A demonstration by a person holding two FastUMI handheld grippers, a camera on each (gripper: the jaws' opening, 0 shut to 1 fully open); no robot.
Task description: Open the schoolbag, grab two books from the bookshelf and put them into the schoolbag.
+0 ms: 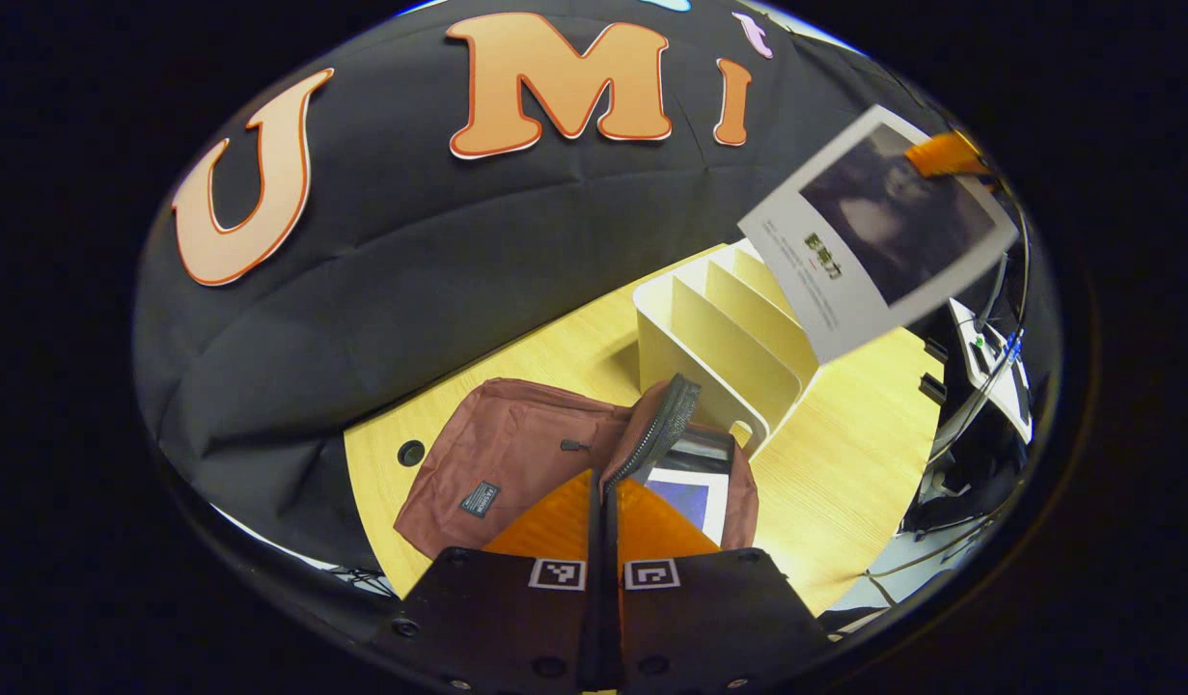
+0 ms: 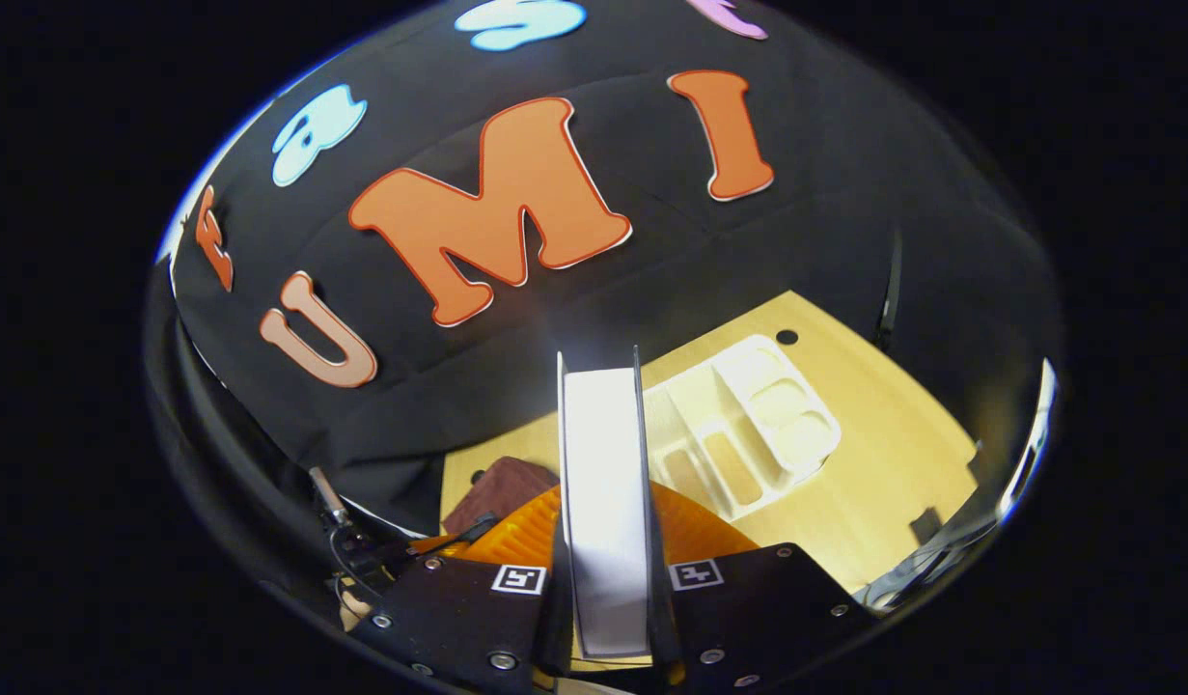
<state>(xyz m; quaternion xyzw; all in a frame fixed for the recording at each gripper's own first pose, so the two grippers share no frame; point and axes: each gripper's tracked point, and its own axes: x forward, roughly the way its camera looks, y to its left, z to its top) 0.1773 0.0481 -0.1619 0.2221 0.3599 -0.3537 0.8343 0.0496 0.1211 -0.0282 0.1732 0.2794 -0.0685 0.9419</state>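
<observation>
So the left gripper (image 1: 603, 526) has its fingers pinched tight together on the zipper edge of the schoolbag's flap (image 1: 663, 425), holding the mouth of the bag up and open. The right gripper (image 2: 605, 579) has its fingers clamped on a book (image 2: 603, 483), edge-on in the right gripper view, pages facing the camera. In the left gripper view that same book (image 1: 873, 241) hangs in the air, up above the far right of the bookshelf, cover toward us, with one of the right gripper's fingers (image 1: 946, 154) showing at its top corner.

Progress-wise I'd say we're past halfway. The schoolbag (image 1: 511, 458) lies flat on the table (image 1: 844, 483), just near-left of the bookshelf and touching or almost touching its near end, and it's already unzipped. Inside the opening there's a book (image 1: 690, 487) lying flat, so book one looks done. Book two is lifted clear of the shelf but not in the bag yet.

The bookshelf (image 1: 729, 347) is a pale divider rack, and every slot I can see in it looks empty now.

What's left, as I read it: carry the held book over and down to the open mouth, slide it in next to the first one, let go.
</observation>
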